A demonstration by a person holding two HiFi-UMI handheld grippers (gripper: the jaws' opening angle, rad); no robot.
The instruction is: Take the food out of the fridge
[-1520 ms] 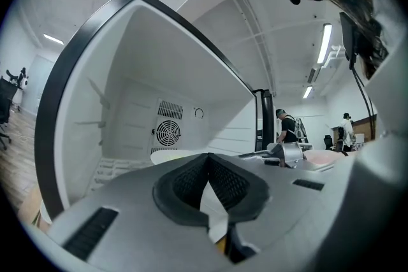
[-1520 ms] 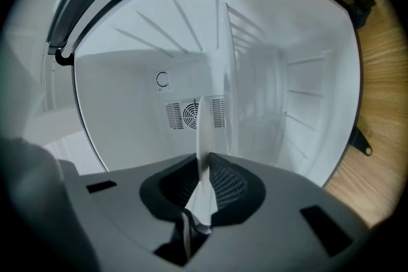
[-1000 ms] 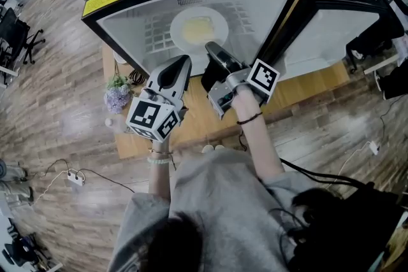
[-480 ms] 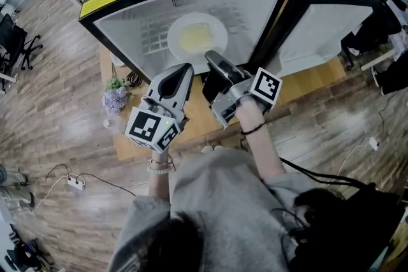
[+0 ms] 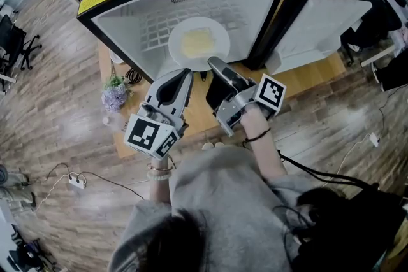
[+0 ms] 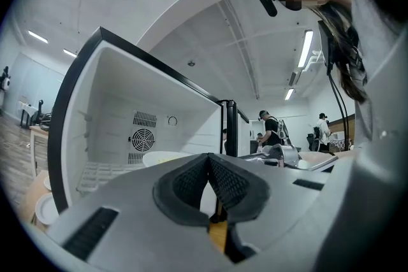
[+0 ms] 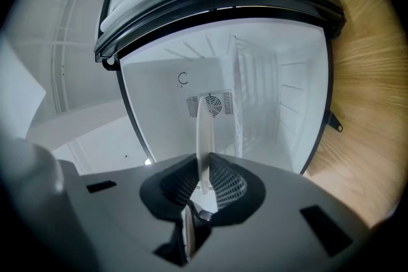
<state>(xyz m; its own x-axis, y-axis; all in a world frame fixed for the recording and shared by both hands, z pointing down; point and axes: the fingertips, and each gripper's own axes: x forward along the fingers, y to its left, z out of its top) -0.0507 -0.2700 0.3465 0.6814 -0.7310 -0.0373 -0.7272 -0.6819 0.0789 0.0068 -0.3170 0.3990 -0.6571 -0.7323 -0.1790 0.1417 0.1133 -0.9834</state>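
A white plate (image 5: 217, 35) with pale yellow food (image 5: 196, 42) sits at the mouth of the open fridge (image 5: 146, 28), over its white floor. My right gripper (image 5: 214, 63) is shut on the plate's near rim. In the right gripper view the plate (image 7: 204, 130) shows edge-on, pinched between the pads of the right gripper (image 7: 205, 183). My left gripper (image 5: 185, 74) hovers just left of it, before the fridge opening, shut with nothing in it. The left gripper view has its closed tips (image 6: 209, 160) with the plate (image 6: 162, 158) just behind.
The fridge door (image 5: 328, 22) stands open to the right. The fridge rests on a wooden table (image 5: 306, 83). Purple flowers (image 5: 116, 99) lie at the table's left end. A small white dish (image 6: 44, 208) sits low on the left. People (image 6: 271, 130) stand in the background.
Both grippers have drawn back toward the person. The plate has come with the right gripper, from deeper inside the fridge to its front edge.
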